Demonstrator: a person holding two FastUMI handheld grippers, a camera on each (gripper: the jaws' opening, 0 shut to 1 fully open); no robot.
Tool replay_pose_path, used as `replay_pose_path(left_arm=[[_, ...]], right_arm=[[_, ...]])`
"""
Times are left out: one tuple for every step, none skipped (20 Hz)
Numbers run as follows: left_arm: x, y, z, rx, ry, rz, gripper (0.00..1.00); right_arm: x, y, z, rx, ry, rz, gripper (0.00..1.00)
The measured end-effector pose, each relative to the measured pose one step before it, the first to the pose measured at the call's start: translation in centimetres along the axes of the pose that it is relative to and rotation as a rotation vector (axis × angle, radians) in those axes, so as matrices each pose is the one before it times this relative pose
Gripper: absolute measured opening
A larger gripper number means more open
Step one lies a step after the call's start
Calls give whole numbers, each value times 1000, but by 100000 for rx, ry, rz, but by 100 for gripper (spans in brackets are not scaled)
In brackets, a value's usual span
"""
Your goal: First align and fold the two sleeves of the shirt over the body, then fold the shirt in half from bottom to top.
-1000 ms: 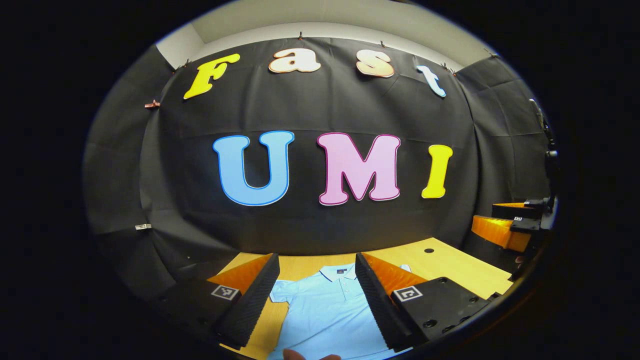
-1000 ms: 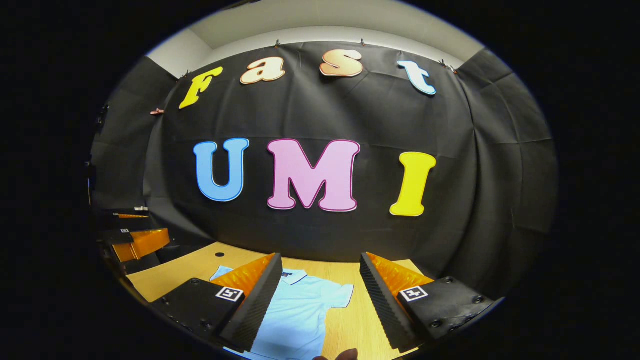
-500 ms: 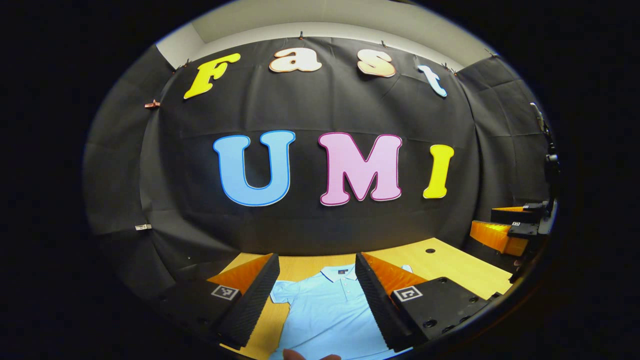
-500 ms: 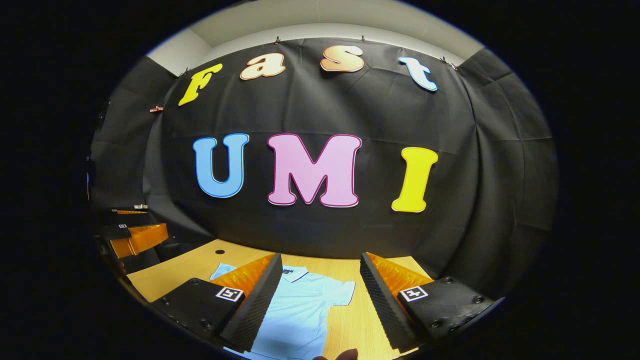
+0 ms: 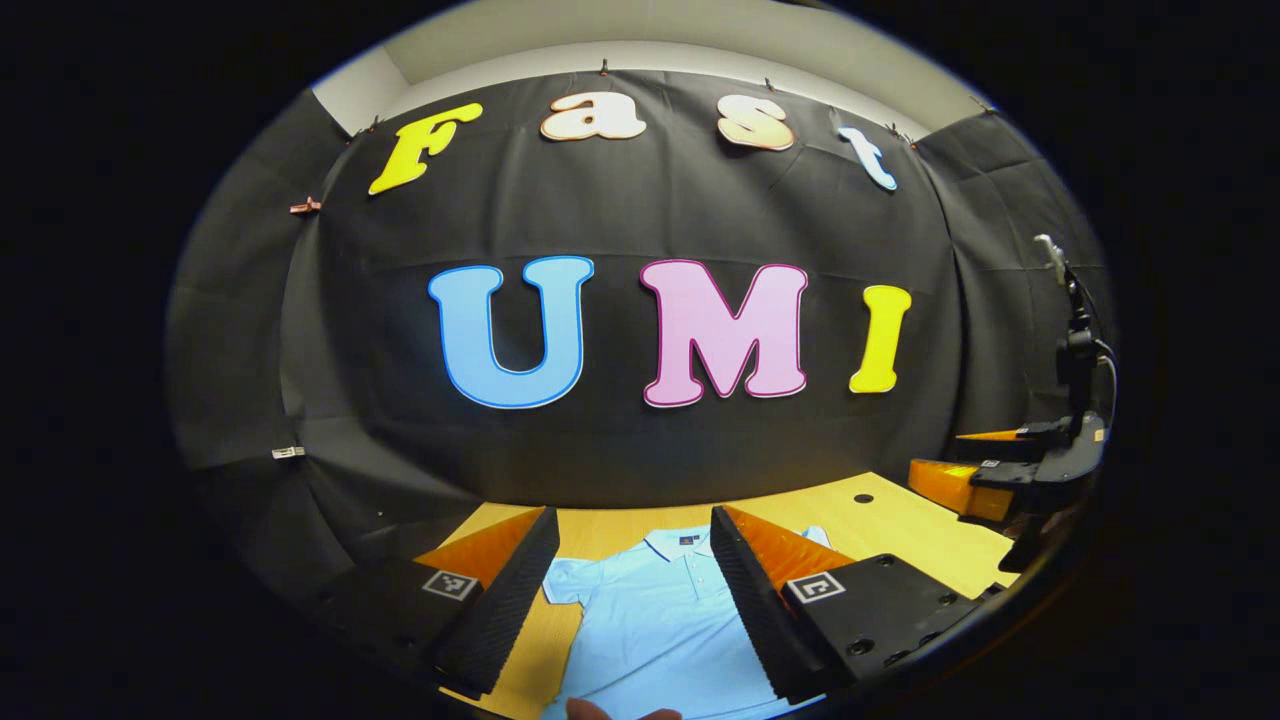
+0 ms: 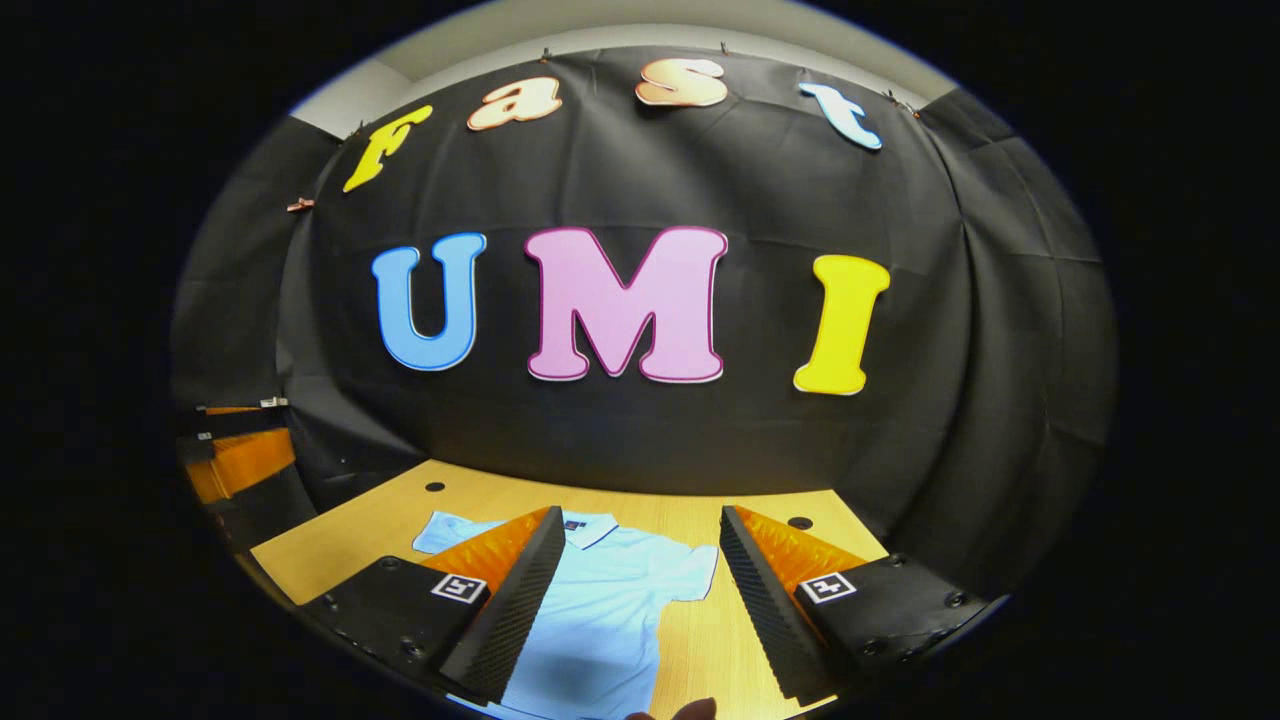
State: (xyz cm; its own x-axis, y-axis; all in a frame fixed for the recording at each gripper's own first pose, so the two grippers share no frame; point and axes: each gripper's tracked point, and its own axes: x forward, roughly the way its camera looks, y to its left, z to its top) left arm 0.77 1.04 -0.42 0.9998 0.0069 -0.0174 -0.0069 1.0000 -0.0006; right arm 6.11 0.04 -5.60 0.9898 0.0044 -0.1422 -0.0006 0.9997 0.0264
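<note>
A light blue polo shirt [image 5: 655,625] lies flat on the wooden table [image 5: 900,525], collar toward the booth wall and both short sleeves spread out. My left gripper [image 5: 635,590] hangs open above the shirt's upper body, nothing between its fingers. In the right gripper view the same shirt [image 6: 600,610] lies below my right gripper [image 6: 640,590], which is open and empty over the shirt's right sleeve [image 6: 690,575]. The right gripper [image 5: 1000,465] also appears at the far right of the left gripper view, and the left gripper [image 6: 235,450] at the far left of the right gripper view.
The table [image 6: 390,520] has small round holes [image 6: 434,487] near its back edge. Black cloth walls close the booth behind and on both sides. A fingertip [image 5: 600,712] shows at the bottom edge of the left gripper view.
The right gripper has moved forward and tilted down, so more of the table and shirt show. The left gripper has hardly moved. Both stayed open.
</note>
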Motion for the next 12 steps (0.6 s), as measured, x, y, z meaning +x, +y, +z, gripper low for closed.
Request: replay_pose_path(left_arm=[[-55, 98, -60, -65, -65, 344, 96], [-46, 117, 79, 116, -78, 371, 96], [-33, 123, -175, 257, 394, 479, 96], [1, 139, -73, 205, 417, 527, 96], [-31, 153, -123, 125, 519, 657, 96], [25, 139, -107, -41, 607, 631, 96], [-125, 82, -182, -118, 594, 485, 96], [-38, 219, -52, -102, 511, 742, 96], [-52, 214, -193, -35, 450, 832, 96], [-77, 197, -119, -7, 541, 989, 96], [-44, 161, -190, -12, 542, 967, 96], [-10, 157, -59, -51, 563, 933, 96]], right_arm=[[1090, -347, -722, 195, 1687, -222, 97], [1189, -331, -907, 34, 2286, -247, 97], [1222, -397, -985, 224, 2563, -251, 97], [1290, -427, -958, 321, 2857, -340, 97], [1216, -482, -725, 746, 2185, -760, 97], [1172, -548, -483, 1172, 1924, -1077, 98], [1230, -574, -662, 1306, 2200, -1200, 98], [1413, -516, -727, 1115, 2337, -1226, 98], [1406, -508, -711, 813, 2850, -1107, 98], [1560, -596, -417, 986, 2065, -1076, 97], [526, -434, -1311, 381, 2983, -925, 98], [1258, -427, -1232, 209, 3399, -402, 98]])
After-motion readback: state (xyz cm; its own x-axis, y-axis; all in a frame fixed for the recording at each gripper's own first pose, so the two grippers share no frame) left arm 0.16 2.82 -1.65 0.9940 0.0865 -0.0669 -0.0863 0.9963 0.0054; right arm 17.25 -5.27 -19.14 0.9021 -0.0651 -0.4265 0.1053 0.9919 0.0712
